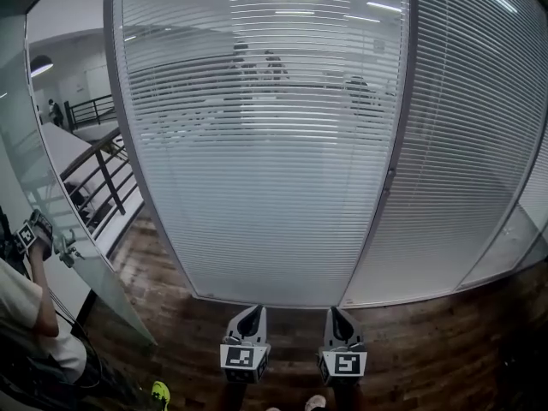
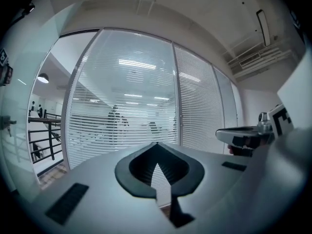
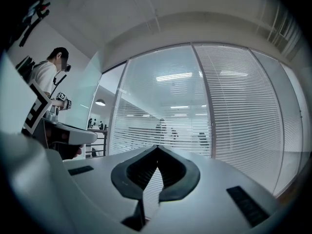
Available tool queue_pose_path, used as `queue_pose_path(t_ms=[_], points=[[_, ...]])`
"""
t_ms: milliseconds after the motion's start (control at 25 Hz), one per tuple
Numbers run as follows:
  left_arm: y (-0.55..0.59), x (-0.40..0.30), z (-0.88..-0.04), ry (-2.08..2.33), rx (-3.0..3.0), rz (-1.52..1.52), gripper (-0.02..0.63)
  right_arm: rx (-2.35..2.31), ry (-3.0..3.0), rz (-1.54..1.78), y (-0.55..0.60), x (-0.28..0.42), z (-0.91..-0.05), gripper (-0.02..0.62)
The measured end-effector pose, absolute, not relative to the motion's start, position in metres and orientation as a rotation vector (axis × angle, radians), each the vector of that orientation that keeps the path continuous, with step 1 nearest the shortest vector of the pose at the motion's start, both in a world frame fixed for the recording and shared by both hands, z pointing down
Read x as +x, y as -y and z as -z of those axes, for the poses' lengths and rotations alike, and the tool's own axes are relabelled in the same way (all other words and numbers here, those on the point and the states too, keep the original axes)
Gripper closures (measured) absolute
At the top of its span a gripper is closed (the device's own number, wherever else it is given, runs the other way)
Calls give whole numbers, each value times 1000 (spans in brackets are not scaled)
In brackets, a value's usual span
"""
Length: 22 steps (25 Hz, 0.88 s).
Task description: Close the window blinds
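White slatted blinds hang behind the glass wall. On the middle pane the blinds [image 1: 265, 144] are tilted so that desks and people show through. On the right pane the blinds [image 1: 467, 144] look denser. A small dark fitting [image 1: 390, 178] sits on the mullion between the two panes. My left gripper [image 1: 251, 312] and right gripper [image 1: 336, 313] hover side by side low in the head view, short of the glass and touching nothing. In the left gripper view the left gripper [image 2: 156, 144] has its jaw tips meeting with nothing between them. In the right gripper view the right gripper [image 3: 157, 147] looks the same.
Dark wooden floor [image 1: 428, 349] runs along the foot of the glass wall. A person in a light shirt [image 1: 30, 315] stands at the left holding another gripper. An angled glass panel and a black railing [image 1: 103, 178] lie at the left.
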<state>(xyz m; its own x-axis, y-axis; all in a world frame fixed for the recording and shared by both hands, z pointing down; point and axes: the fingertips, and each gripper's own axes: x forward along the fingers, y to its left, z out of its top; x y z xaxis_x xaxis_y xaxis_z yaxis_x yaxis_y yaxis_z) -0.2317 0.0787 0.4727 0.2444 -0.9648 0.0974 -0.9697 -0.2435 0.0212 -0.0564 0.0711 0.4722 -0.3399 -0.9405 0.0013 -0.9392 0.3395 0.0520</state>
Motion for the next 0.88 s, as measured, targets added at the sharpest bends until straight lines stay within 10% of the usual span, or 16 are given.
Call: queue_pose_path(t_ms=[880], points=[[-12,-203,-491,1790,2486,-120,606,1830,2516,28,-7,-35,-492,594]])
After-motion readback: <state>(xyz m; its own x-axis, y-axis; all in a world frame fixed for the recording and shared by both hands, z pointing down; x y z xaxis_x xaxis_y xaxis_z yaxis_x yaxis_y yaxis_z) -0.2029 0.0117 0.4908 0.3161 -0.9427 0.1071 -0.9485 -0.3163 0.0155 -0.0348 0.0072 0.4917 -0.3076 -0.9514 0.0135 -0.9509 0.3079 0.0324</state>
